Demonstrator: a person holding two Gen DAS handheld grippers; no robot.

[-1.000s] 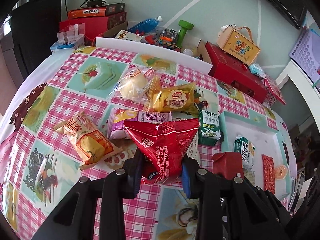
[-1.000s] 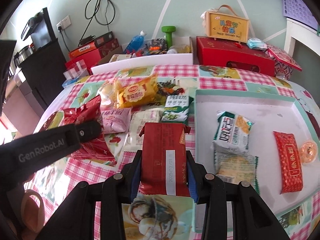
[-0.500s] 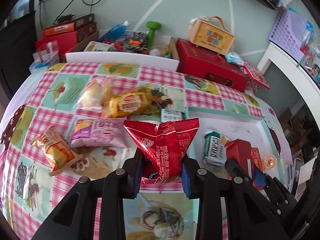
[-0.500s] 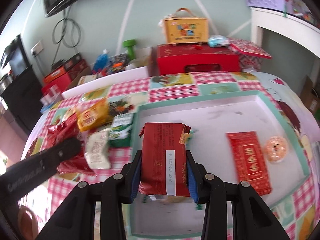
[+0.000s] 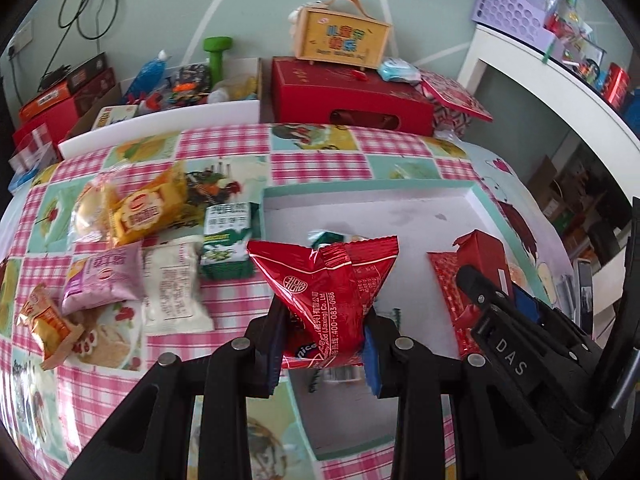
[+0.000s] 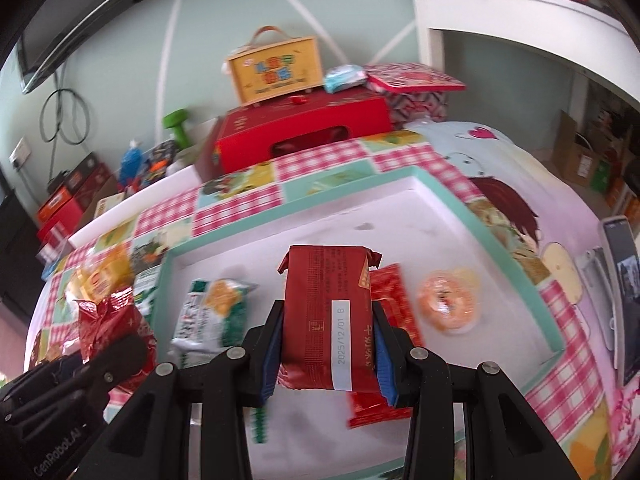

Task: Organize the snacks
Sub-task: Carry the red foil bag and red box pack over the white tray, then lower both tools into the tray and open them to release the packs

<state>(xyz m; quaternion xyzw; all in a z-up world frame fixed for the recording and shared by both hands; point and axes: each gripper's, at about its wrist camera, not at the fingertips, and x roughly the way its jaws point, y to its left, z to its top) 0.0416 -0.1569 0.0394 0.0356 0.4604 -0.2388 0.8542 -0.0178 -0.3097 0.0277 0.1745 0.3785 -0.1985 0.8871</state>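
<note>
Table (image 5: 320, 160): covered by pink-check cloth with picture squares; clutter of boxes beyond far edge.
Tray (image 6: 472, 216): white floor, teal rim; right half of table, beneath both grippers.
Red gift box (image 6: 304, 136): far side, behind table; yellow handled box (image 6: 276, 68) on top.
Loose snacks, left of tray: yellow bun pack (image 5: 148, 208), green biscuit pack (image 5: 226, 236), pink pack (image 5: 106, 280), white pack (image 5: 172, 284), orange pack (image 5: 44, 320) nearest the left edge.
Left gripper (image 5: 324, 344): clenched on crinkled red pouch (image 5: 324, 280), held above tray's near-left corner.
Right gripper (image 6: 326, 352): clamped on dark red wrapped bar (image 6: 328, 300), dated label facing up, above tray middle.
Tray contents: green-white biscuit pack (image 6: 212, 312) at left; flat red packet (image 6: 394, 304) lying partly under the held bar; round orange sweet (image 6: 446, 304) to the right, blurred, possibly in clear wrap.
Phone (image 6: 624, 292): right edge of table, outside tray.
</note>
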